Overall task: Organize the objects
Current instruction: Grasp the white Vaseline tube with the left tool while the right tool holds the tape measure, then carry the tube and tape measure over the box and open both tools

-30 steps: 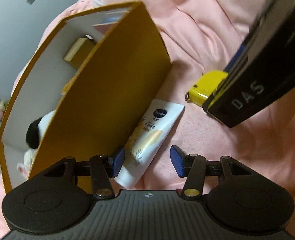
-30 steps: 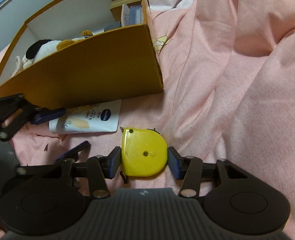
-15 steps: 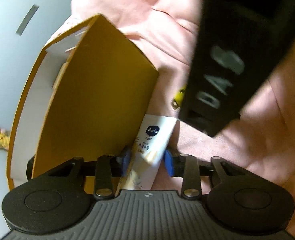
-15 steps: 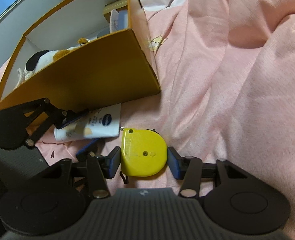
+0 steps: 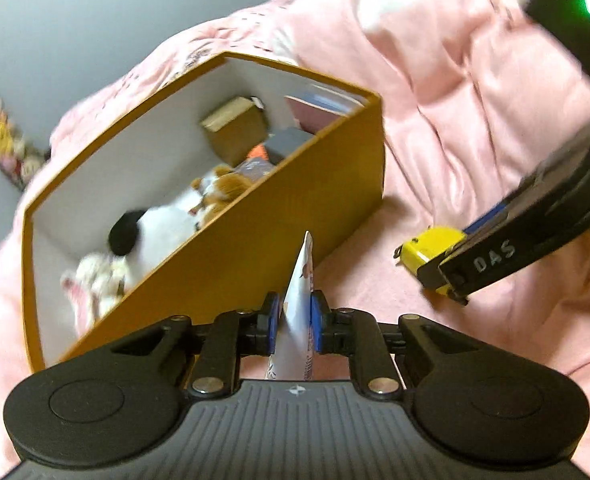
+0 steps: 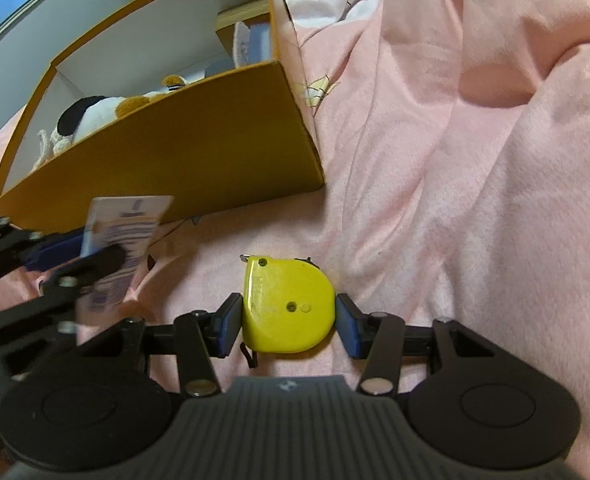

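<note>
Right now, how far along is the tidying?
Done: a plush toy and small boxes already sit in the orange box. In hand: the left gripper is shut on the tube, lifted off the blanket. Left: the tape measure lies on the blanket between the right gripper's jaws.

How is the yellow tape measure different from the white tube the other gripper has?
The tape measure is yellow and rounded; the tube is white, flat and printed. The tape measure lies on the pink blanket; the tube is lifted off it. The left gripper is clamped on the tube; the right gripper only straddles the tape measure, with a gap on one side. Both are outside the orange box.
</note>
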`<state>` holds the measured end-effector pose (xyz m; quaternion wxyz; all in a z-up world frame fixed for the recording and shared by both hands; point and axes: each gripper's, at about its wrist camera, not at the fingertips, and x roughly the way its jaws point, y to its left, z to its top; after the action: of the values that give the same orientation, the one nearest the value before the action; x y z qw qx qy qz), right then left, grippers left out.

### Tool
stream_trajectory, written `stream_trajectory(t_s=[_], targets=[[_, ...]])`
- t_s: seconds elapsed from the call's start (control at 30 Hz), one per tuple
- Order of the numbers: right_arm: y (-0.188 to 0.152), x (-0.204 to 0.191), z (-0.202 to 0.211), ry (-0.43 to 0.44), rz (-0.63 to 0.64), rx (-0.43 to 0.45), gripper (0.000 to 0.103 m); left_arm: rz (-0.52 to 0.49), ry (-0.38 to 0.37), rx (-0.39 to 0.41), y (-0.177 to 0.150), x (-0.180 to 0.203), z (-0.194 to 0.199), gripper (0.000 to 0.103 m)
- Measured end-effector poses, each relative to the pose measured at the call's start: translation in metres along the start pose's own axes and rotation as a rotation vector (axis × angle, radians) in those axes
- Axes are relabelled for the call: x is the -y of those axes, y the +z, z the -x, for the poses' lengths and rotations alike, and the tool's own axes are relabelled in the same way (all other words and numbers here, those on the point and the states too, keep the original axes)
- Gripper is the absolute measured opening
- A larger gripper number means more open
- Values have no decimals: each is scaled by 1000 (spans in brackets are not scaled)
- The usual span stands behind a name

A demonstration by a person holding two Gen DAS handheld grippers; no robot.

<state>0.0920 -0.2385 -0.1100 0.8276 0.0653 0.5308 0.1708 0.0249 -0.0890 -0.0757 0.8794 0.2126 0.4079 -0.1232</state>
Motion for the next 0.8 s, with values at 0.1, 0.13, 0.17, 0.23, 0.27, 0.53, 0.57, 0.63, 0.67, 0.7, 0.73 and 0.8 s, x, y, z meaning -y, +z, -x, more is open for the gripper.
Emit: stream_trajectory(t_s=[0.1, 0.13, 0.17, 0.23, 0.27, 0.53, 0.57, 0.63, 0.67, 0.7, 0.73, 0.8], targets=[[0, -4, 12, 1, -4, 15, 52, 104, -68, 22, 0, -17, 18, 18], [0, -5, 17, 8, -8, 24, 52, 121, -79, 34, 3, -18, 23, 18], [0, -6, 24, 15, -15, 34, 52, 141, -91, 49, 3, -22, 29, 18], [2, -10, 38, 26, -19, 60, 52, 185, -120, 78, 5, -32, 38, 18], [3, -13, 45, 27, -14, 76, 52, 213, -144, 96, 11, -39, 40, 18], [36, -48, 108, 71, 88, 245, 52, 356, -227, 249, 34, -87, 80, 18], [42, -51, 113, 75, 101, 261, 52, 379, -220, 268, 37, -96, 82, 18], [56, -57, 119, 74, 120, 289, 52, 404, -188, 283, 40, -108, 80, 18], [63, -59, 119, 69, 129, 298, 52, 415, -164, 286, 42, -115, 78, 18], [72, -62, 118, 59, 138, 309, 52, 427, -145, 285, 43, -120, 76, 18], [80, -64, 116, 46, 147, 316, 52, 444, -130, 284, 46, -127, 74, 18], [96, -67, 109, 23, 171, 324, 52, 471, -120, 286, 49, -139, 70, 18]])
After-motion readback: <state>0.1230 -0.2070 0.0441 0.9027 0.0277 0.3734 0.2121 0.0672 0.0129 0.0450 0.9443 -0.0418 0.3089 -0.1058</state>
